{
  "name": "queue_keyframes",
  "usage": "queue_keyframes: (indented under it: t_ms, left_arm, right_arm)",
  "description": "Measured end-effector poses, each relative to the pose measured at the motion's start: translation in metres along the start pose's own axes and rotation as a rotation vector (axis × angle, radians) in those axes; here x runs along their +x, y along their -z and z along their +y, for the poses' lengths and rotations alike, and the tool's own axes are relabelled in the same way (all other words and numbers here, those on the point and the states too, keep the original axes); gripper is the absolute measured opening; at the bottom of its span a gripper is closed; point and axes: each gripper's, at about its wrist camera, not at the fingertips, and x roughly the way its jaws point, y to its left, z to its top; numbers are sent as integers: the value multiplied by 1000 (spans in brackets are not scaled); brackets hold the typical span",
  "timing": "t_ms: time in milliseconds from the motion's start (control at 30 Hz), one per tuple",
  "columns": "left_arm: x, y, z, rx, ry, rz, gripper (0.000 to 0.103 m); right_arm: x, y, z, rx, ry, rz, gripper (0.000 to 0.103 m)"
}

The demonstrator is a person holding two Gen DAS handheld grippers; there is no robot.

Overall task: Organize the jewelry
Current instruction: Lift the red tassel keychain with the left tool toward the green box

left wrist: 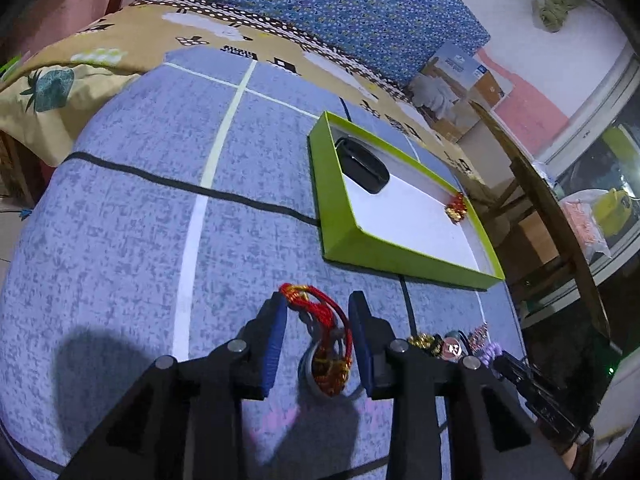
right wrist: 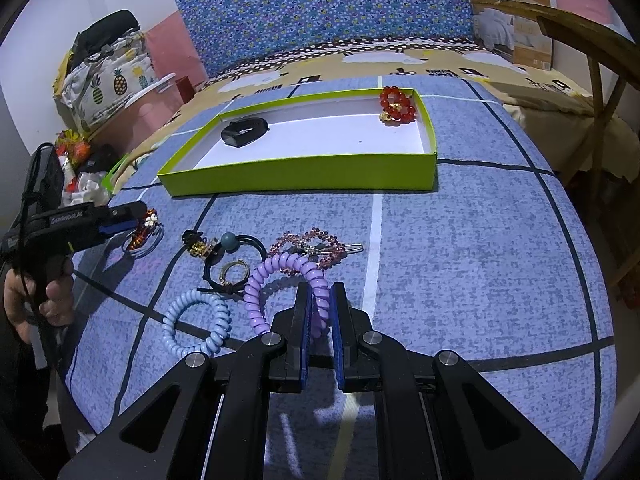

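The left gripper hangs low over the blue bedspread, its fingers spread apart around a red cord bracelet that lies loose on the cloth between them, with a silvery ring and gold-red charm at its near end. The cord's far end lies against the left pad; I cannot tell whether it is pinched.

The right gripper has its fingers nearly closed on a purple coil hair tie, which arches out from between the pads. Just to its left lie a pale blue coil tie, a black elastic with a teal bead and a pink beaded clip (all in a loose cluster).

Farther back sits a green tray, holding a black case at its left end and a red bead bracelet in its far right corner.
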Motion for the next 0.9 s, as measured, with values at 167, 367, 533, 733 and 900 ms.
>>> queue_keyframes:
  t_ms: [167,367,533,733,900]
  left_arm:
    - [6,-4,-8,45,-73,2,25]
    - [10,-4,-19,165,-174,25,10]
    - [6,-5,-16,139,-99,32,8]
    - [-13,-5,-10,83,20,-31,8]
    - [-27,-6,-13,78,88,-74,8]
  right_arm:
    - [1,1,0,1,2,0,9]
    - [2,2,0,2,-1,1,9]
    - [1,2,0,-1,-3,-3,9]
    - [-1,3,-3,6,2,-5,9]
    - [-1,3,-1,2,-2,-5,9]
